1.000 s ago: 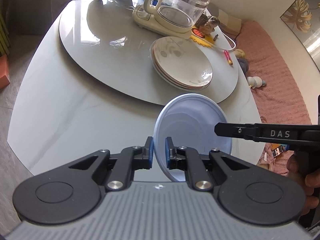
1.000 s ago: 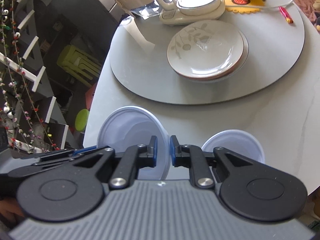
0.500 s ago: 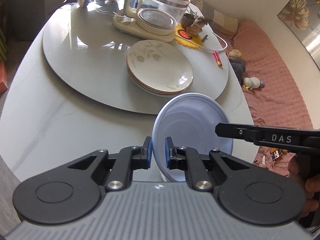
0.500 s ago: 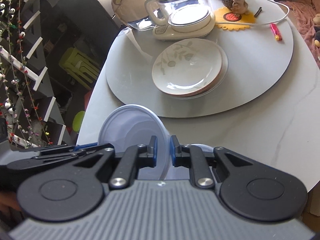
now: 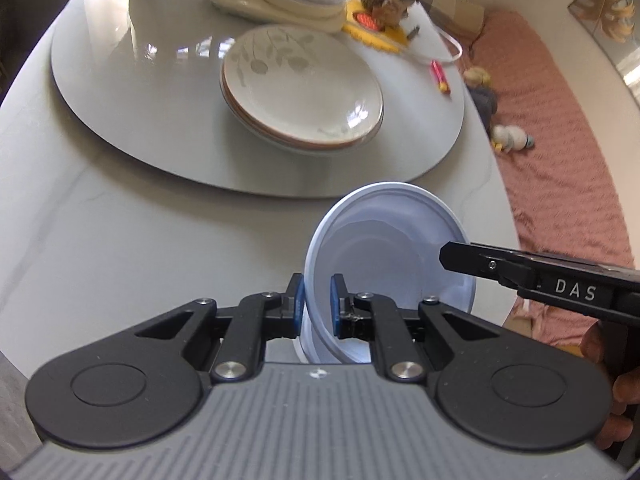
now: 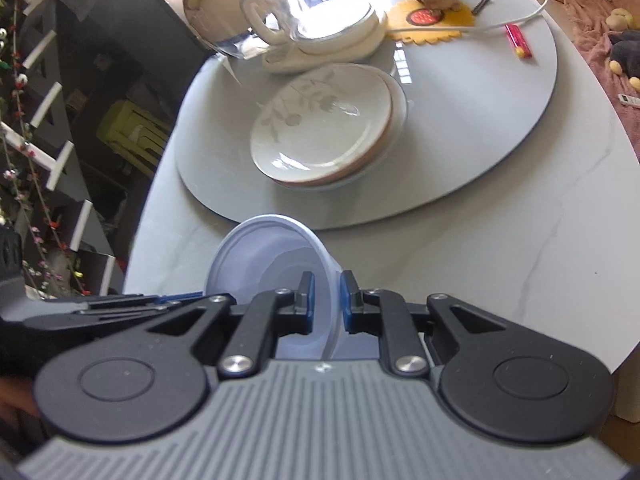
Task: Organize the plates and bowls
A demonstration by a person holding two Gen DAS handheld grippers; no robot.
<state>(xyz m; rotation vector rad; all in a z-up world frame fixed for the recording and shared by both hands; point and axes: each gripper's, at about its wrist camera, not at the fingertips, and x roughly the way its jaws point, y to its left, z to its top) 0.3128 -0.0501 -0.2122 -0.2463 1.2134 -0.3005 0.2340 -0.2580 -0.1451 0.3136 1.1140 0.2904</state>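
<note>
Both 2 wrist views look steeply down, close over the white marble table (image 5: 100, 248), sharing the stack of cream leaf-patterned plates (image 5: 304, 92) (image 6: 324, 124).

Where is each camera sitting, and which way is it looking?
Left wrist view: sits on the left gripper, looking down along its fingers across the table; the right gripper and a hand show at the right.
Right wrist view: sits on the right gripper, facing the same table; the left gripper's dark body shows at the left.
Both see: the pale blue bowl each gripper pinches by its rim, the plate stack, the turntable and the glass kettle.
</note>
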